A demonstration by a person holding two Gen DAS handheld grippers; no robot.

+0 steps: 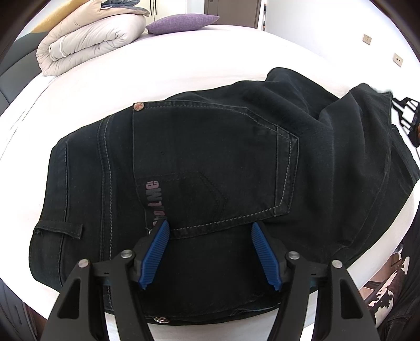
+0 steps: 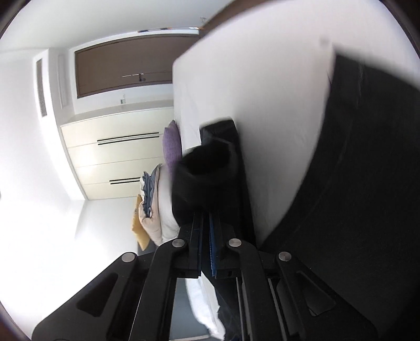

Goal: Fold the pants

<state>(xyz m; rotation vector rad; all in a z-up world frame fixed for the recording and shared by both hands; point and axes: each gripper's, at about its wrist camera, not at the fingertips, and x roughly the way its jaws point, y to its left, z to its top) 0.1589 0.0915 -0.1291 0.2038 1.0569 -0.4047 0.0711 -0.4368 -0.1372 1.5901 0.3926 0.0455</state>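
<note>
Black jeans lie on the white bed, back pocket up, waistband to the left. My left gripper is open, its blue pads just above the seat of the jeans near the pocket's lower edge, holding nothing. In the right wrist view, rolled sideways, my right gripper is shut on a fold of the black jeans' leg end, lifted off the bed. The rest of the jeans spreads to the right. The right gripper also shows in the left wrist view at the far right edge.
A folded beige duvet and a purple pillow lie at the far end of the bed. A cream wardrobe and a brown door stand beyond the bed. The bed's near edge drops to the floor at the right.
</note>
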